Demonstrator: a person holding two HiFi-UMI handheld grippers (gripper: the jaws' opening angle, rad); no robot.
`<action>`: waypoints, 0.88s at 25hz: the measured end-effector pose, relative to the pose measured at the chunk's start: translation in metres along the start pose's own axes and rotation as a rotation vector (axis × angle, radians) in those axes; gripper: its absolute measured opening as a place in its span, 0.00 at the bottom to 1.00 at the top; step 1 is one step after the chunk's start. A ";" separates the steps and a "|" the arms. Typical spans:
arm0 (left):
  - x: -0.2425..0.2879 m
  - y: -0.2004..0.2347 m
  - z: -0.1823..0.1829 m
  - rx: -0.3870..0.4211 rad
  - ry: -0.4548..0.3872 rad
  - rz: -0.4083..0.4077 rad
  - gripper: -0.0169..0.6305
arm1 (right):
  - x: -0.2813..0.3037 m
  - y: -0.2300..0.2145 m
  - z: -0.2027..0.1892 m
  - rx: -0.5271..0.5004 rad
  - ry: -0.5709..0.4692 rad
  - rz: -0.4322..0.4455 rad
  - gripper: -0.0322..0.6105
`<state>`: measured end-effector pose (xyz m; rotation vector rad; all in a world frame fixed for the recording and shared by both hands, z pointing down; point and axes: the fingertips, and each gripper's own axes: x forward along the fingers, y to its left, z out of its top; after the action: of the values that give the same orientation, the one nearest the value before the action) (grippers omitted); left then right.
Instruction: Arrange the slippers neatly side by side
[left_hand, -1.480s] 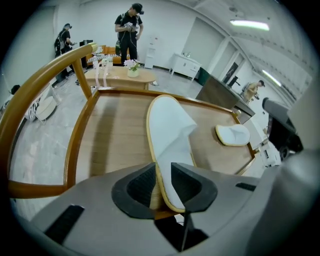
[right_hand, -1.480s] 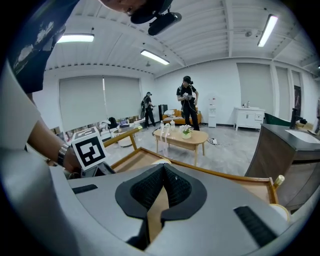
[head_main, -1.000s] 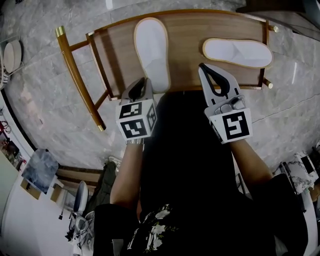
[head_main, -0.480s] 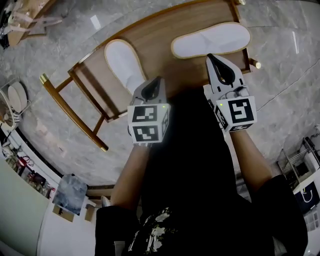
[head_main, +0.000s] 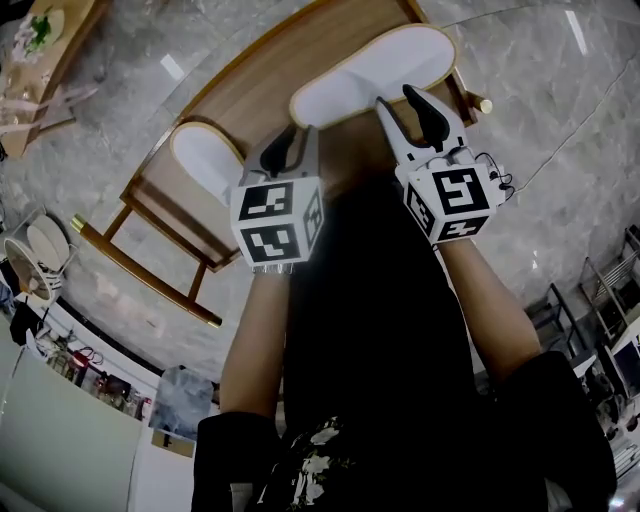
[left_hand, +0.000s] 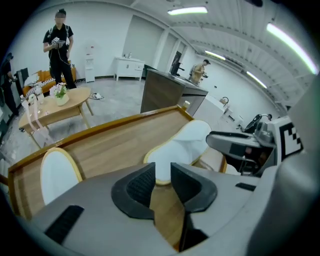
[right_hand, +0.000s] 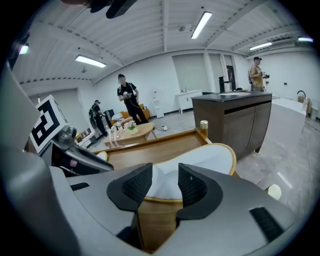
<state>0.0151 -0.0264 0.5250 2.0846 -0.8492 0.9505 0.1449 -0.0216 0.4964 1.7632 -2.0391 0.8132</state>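
Two white slippers with tan rims lie on a wooden bench (head_main: 260, 90). One slipper (head_main: 375, 75) is at the bench's right end, the other slipper (head_main: 205, 160) at its left end. My right gripper (head_main: 408, 108) hangs over the near edge of the right slipper (right_hand: 200, 160). Its jaws have just been opening and stand open, with that slipper's near rim seen in the gap, unpressed. My left gripper (head_main: 292, 142) is above bare wood between the slippers. Its jaws have just been opening too and show a narrow gap (left_hand: 161, 170) with nothing in it.
Grey marble floor (head_main: 560, 110) surrounds the bench, whose gold-capped post (right_hand: 203, 125) marks the right end. Beyond stand a dark counter (left_hand: 165, 92), a low wooden table with flowers (left_hand: 60, 107) and people (left_hand: 59, 45) further off.
Both grippers have moved along the bench toward the right slipper. The right jaws went from shut to wide open, and the left jaws parted slightly. The slippers lie as before.
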 end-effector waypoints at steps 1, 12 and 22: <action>0.005 0.002 0.005 0.006 -0.001 0.002 0.17 | 0.004 -0.002 -0.001 0.031 0.002 0.003 0.26; 0.034 -0.005 -0.003 0.133 0.084 0.012 0.20 | 0.021 -0.020 -0.017 0.299 0.059 -0.002 0.23; 0.039 -0.001 -0.005 0.132 0.088 -0.005 0.19 | 0.021 -0.020 -0.030 0.381 0.101 -0.017 0.23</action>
<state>0.0342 -0.0326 0.5590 2.1365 -0.7538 1.1141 0.1566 -0.0211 0.5359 1.8795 -1.8944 1.3291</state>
